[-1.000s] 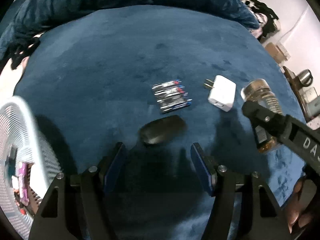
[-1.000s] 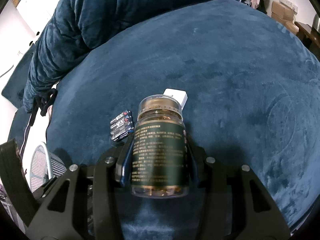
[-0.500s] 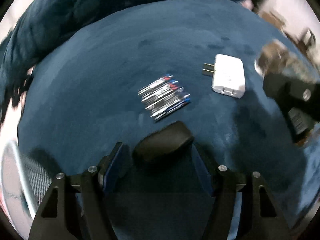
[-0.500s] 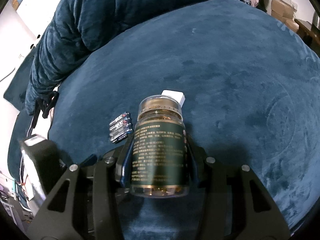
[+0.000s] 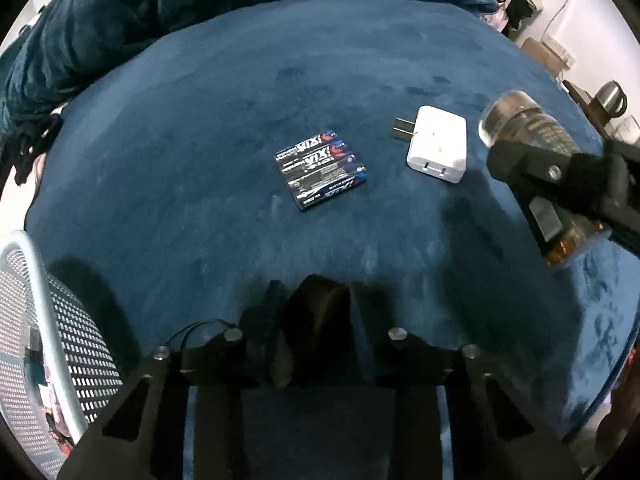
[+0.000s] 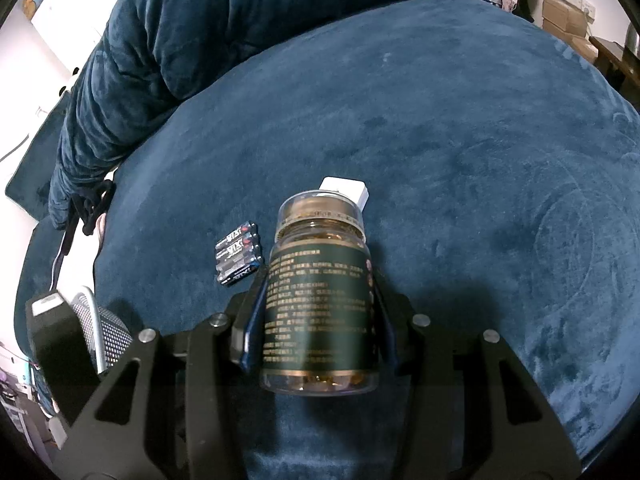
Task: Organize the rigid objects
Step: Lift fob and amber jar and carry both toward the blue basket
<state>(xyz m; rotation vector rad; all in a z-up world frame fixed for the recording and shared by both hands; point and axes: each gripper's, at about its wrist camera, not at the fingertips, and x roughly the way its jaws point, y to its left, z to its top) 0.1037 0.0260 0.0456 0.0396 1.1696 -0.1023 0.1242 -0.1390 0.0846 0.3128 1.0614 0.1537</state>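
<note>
Left gripper (image 5: 316, 312) is closing on a dark object (image 5: 310, 304) at the bed's (image 5: 240, 100) near edge, likely bound for the basket (image 5: 44, 320); right gripper (image 6: 316, 312) pinches a jar (image 6: 320, 300) aloft

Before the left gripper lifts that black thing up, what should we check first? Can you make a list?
1. Black object sits between the left gripper fingers: ok.
2. Left grip finished: not ok, the jaws are closing at this moment.
3. Right gripper has the jar firmly, a finger on each side: ok.
4. Mesh basket within view at the left for dropping things in: ok.
5. Battery pack and white plug adapter lie clear of both grippers on the blue blanket: ok.
6. Room left inside the basket: cannot tell.
</note>
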